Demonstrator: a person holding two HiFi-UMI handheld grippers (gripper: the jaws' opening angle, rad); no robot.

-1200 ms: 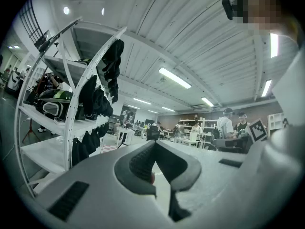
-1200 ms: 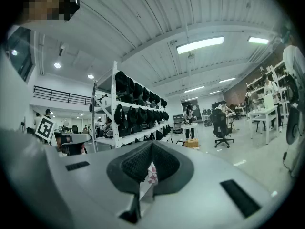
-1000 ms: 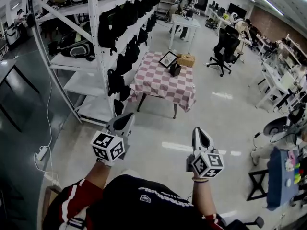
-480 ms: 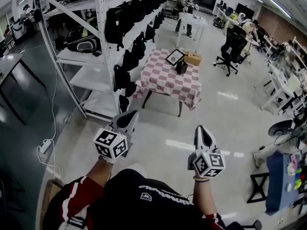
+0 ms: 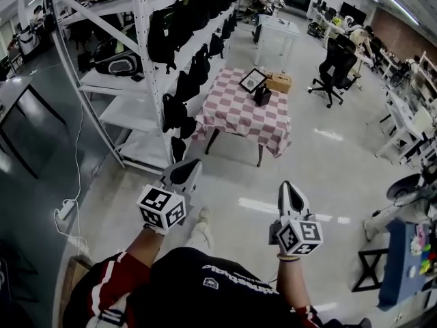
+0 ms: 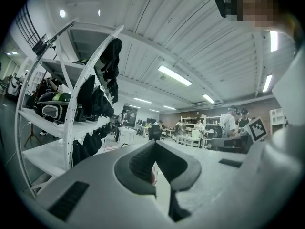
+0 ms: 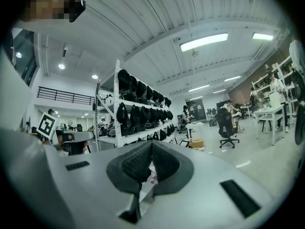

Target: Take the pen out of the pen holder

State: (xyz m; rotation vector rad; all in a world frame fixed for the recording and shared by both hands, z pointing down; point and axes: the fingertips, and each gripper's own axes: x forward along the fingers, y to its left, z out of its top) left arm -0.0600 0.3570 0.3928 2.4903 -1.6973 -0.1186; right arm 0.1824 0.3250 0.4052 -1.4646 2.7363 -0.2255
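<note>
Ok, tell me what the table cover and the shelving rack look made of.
Table cover: seemingly cloth, matte pink-and-white check, draping over the table's edges. Shelving rack: probably white-painted metal, judging by its thin punched uprights and diagonal brace.

Table (image 5: 232, 118) well ahead, between my left gripper (image 5: 186, 172) and right gripper (image 5: 289, 191). On its far end: holder (image 5: 262, 96), frame (image 5: 252, 80) just behind-left of it, box (image 5: 280, 83) behind-right. Rack (image 5: 145, 60) left of left gripper, alongside table. Chair (image 5: 336, 63) beyond table, right of right gripper.
</note>
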